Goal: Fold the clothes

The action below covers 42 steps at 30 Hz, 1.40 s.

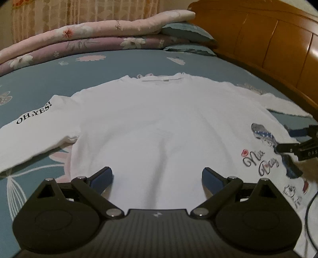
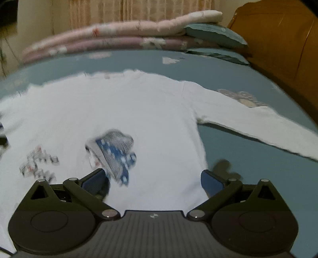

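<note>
**Teal floral bedsheet, white shirt spread flat**

Teal bedsheet with pale flower prints (image 1: 59, 79) covers the bed, with a glossy orange-brown wooden headboard (image 1: 278, 43) at the right and folded pink and mauve floral quilts (image 1: 89, 37) stacked along the far edge beside teal pillows (image 1: 188, 33). Beige curtains (image 2: 139, 10) hang behind.

I hold my left gripper (image 1: 157, 176) low and level over the hem of the white long-sleeved shirt (image 1: 159, 119), its blue-padded fingers (image 1: 102, 177) spread wide with nothing between them. My right gripper (image 2: 153, 178) hovers likewise over the shirt's right side, fingers parted and empty; this view is blurred.

The shirt lies flat, collar away from me, sleeves stretched out to both sides. Its left sleeve carries black "OH,YES!" lettering (image 1: 33, 114). A blue and grey printed motif (image 2: 115, 150) sits just ahead of my right gripper's left finger, and the shirt's side edge runs between the right gripper's fingers.
</note>
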Motion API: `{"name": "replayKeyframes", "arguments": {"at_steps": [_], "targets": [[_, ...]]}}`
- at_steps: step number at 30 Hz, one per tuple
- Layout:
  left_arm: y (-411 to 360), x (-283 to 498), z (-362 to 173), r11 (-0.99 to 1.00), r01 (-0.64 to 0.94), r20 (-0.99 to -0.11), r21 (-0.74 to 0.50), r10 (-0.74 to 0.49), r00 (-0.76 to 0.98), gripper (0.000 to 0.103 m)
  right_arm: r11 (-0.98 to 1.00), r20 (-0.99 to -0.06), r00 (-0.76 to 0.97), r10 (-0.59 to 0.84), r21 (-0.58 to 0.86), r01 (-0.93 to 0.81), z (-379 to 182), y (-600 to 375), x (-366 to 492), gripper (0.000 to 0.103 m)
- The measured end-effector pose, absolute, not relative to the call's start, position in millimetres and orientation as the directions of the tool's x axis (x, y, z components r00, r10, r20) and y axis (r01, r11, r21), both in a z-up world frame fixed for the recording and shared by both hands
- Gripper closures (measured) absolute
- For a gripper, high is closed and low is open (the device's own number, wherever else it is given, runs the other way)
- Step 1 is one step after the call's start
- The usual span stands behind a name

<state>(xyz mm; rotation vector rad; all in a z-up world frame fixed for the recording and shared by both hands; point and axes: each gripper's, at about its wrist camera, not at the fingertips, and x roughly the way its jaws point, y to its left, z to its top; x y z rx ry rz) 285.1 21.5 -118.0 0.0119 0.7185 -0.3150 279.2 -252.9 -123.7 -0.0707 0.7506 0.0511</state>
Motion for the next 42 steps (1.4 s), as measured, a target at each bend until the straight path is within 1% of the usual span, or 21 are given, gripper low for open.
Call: {"name": "replayKeyframes", "arguments": {"at_steps": [2, 5, 8, 10, 14, 17, 20, 24, 27, 30, 32, 34, 37, 39, 42], "targets": [[23, 284, -117, 0.951, 0.284, -0.644, -0.122, -0.293, 0.706, 0.006, 0.998, -0.681, 0.732, 0.037, -0.014, -0.064, -116, -248, 283, 0.0], [25, 286, -117, 0.951, 0.276, -0.647, -0.137, -0.297, 0.702, 0.006, 0.992, -0.643, 0.757, 0.117, 0.042, -0.117, -104, -229, 295, 0.0], [24, 285, -116, 0.953, 0.275, -0.65, -0.127, -0.289, 0.703, 0.006, 0.982, -0.662, 0.736, 0.143, 0.005, -0.187, -106, -197, 310, 0.0], [23, 282, -116, 0.953, 0.281, -0.65, -0.116, -0.287, 0.704, 0.006, 0.976, -0.68, 0.72, 0.135, -0.034, -0.214, -114, -181, 309, 0.0], [24, 278, -116, 0.955, 0.281, -0.652, -0.099, -0.276, 0.706, 0.006, 0.978, -0.699, 0.705, 0.123, -0.038, -0.207, -124, -182, 279, 0.0], [27, 276, -114, 0.955, 0.277, -0.649, -0.11, -0.28, 0.708, 0.006, 0.988, -0.708, 0.694, 0.127, 0.031, -0.149, -124, -206, 240, 0.0], [28, 273, -112, 0.953, 0.277, -0.649, -0.12, -0.286, 0.705, 0.006, 0.99, -0.713, 0.691, 0.117, 0.03, -0.136, -122, -215, 204, 0.0], [25, 265, -105, 0.94, 0.305, -0.636, -0.154, -0.331, 0.698, 0.006, 0.994, -0.748, 0.658, 0.085, 0.014, -0.113, -110, -210, 200, 0.0], [22, 259, -102, 0.929, 0.334, -0.627, -0.16, -0.357, 0.692, 0.006, 0.982, -0.697, 0.697, 0.169, 0.062, -0.176, -95, -192, 209, 0.0], [18, 257, -103, 0.927, 0.345, -0.631, -0.151, -0.359, 0.688, 0.006, 0.959, -0.657, 0.71, 0.254, 0.072, -0.276, -91, -159, 236, 0.0], [17, 257, -104, 0.927, 0.342, -0.633, -0.155, -0.359, 0.686, 0.006, 0.947, -0.665, 0.69, 0.284, 0.08, -0.313, -95, -145, 249, 0.0], [17, 257, -104, 0.927, 0.34, -0.635, -0.156, -0.358, 0.685, 0.006, 0.951, -0.693, 0.673, 0.257, 0.058, -0.304, -104, -139, 259, 0.0], [17, 256, -105, 0.929, 0.337, -0.635, -0.152, -0.353, 0.687, 0.006, 0.969, -0.727, 0.658, 0.197, 0.042, -0.243, -115, -158, 250, 0.0], [17, 255, -104, 0.928, 0.34, -0.631, -0.153, -0.357, 0.689, 0.006, 0.986, -0.73, 0.67, 0.136, 0.032, -0.166, -119, -185, 229, 0.0], [13, 255, -105, 0.927, 0.345, -0.634, -0.149, -0.357, 0.686, 0.005, 0.995, -0.727, 0.681, 0.091, 0.088, -0.039, -120, -227, 189, 0.0]]}}
